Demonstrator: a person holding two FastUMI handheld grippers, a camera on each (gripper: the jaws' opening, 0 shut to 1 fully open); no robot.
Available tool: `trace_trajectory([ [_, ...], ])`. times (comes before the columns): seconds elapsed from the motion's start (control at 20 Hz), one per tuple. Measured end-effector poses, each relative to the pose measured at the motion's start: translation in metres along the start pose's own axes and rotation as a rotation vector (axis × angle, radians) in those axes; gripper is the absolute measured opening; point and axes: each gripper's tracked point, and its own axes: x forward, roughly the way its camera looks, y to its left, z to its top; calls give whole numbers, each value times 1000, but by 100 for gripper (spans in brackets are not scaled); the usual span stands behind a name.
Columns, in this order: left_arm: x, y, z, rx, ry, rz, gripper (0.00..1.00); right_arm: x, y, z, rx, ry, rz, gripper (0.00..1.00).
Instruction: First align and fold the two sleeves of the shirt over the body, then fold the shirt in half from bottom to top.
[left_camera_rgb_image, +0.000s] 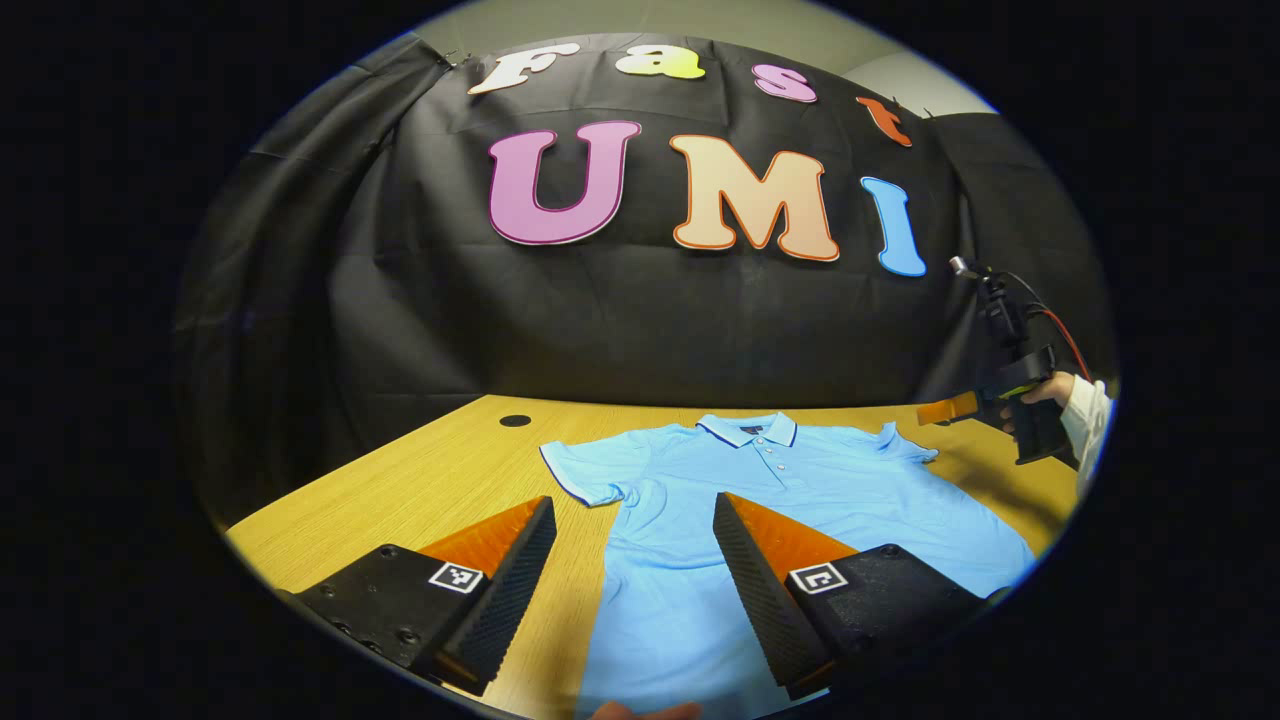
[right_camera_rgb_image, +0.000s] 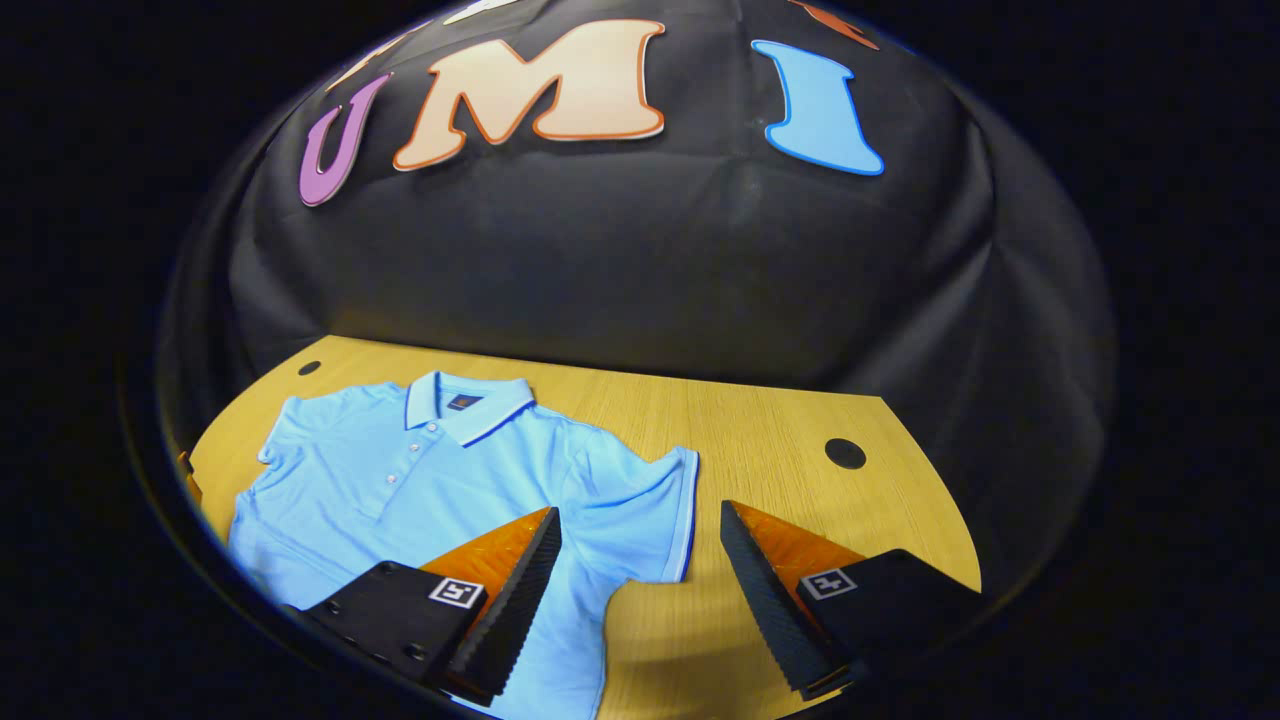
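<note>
The shirt (left_camera_rgb_image: 800, 500) lay flat on the bench (left_camera_rgb_image: 420, 480), both sleeves unfolded, with the left gripper (left_camera_rgb_image: 635, 590) and right gripper (right_camera_rgb_image: 640, 590) spread, ready to grasp.

Left gripper (left_camera_rgb_image: 635, 590): two wedge-shaped fingers w/ ribbed inner faces, each on a dark blocky mount. Small square black-and-white marker tag (left_camera_rgb_image: 456, 577) on top of one mount, a second tag (left_camera_rgb_image: 817, 578) on the other. Round screws (left_camera_rgb_image: 407, 636) along the mount edge nr the first tag.

Right gripper (right_camera_rgb_image: 640, 590): same build, wedge fingers, ribbed faces, dark mounts, one square tag (right_camera_rgb_image: 455, 592) per side; screws below that tag.

From left gripper view, right gripper seen farther off: dark pistol-type body, thin red & black cables (left_camera_rgb_image: 1050, 320) looping above it, small silver knob on top. Hand (left_camera_rgb_image: 1050, 392) behind it, white sleeve (left_camera_rgb_image: 1090, 420) at the wrist.
</note>
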Motion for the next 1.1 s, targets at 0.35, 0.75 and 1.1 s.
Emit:
trace_trajectory([
  [0.35,-1,0,1,4,1,2,95,61,-11,-18,73,112,-19,100],
  [0.75,-1,0,2,1,7,2,94,79,-16,-42,138,195,0,99],
  [1.1,1,-6,0,-15,14,-21,94,77,-5,-41,110,180,49,67],
])
